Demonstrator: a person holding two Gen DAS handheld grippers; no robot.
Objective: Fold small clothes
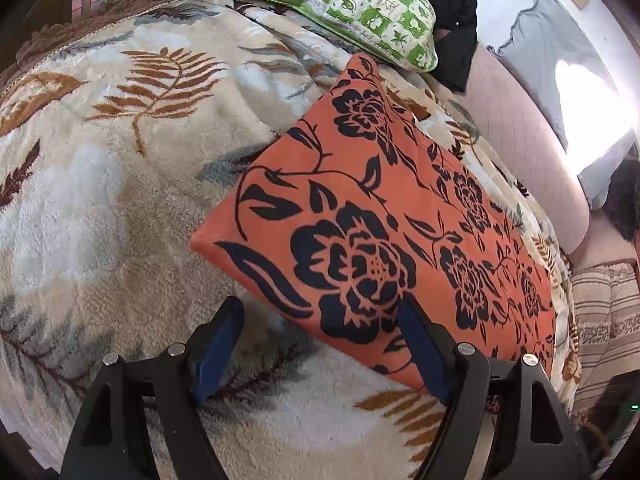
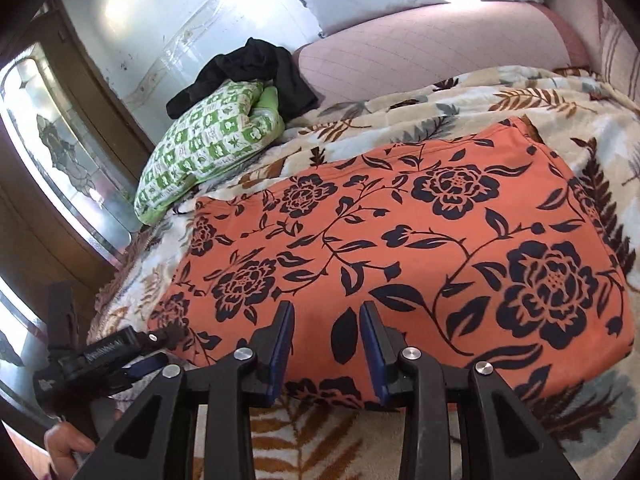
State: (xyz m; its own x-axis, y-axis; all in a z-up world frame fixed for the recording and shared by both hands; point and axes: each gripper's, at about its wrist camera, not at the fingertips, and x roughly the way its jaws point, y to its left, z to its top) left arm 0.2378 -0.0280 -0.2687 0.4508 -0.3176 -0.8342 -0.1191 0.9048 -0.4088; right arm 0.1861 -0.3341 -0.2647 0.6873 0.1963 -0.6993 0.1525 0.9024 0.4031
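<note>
Holding my left gripper [image 1: 320, 320] spread wide, I straddle the near corner of the orange floral garment [image 1: 384, 216] without pinching it. My right gripper [image 2: 326, 336] stands partly parted over the near hem, nothing clamped between its blue pads [image 2: 282, 344]. The garment lies flat on the leaf-patterned blanket [image 1: 100, 200], probably smoothed for folding; both grippers appear positioned to take hold along one edge.

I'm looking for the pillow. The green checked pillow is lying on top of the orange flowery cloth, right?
Not quite. The green checked pillow lies beside the orange flowery cloth, apart from it, on the leafy blanket, with a black garment behind it. The right wrist view shows the gap between them.
</note>
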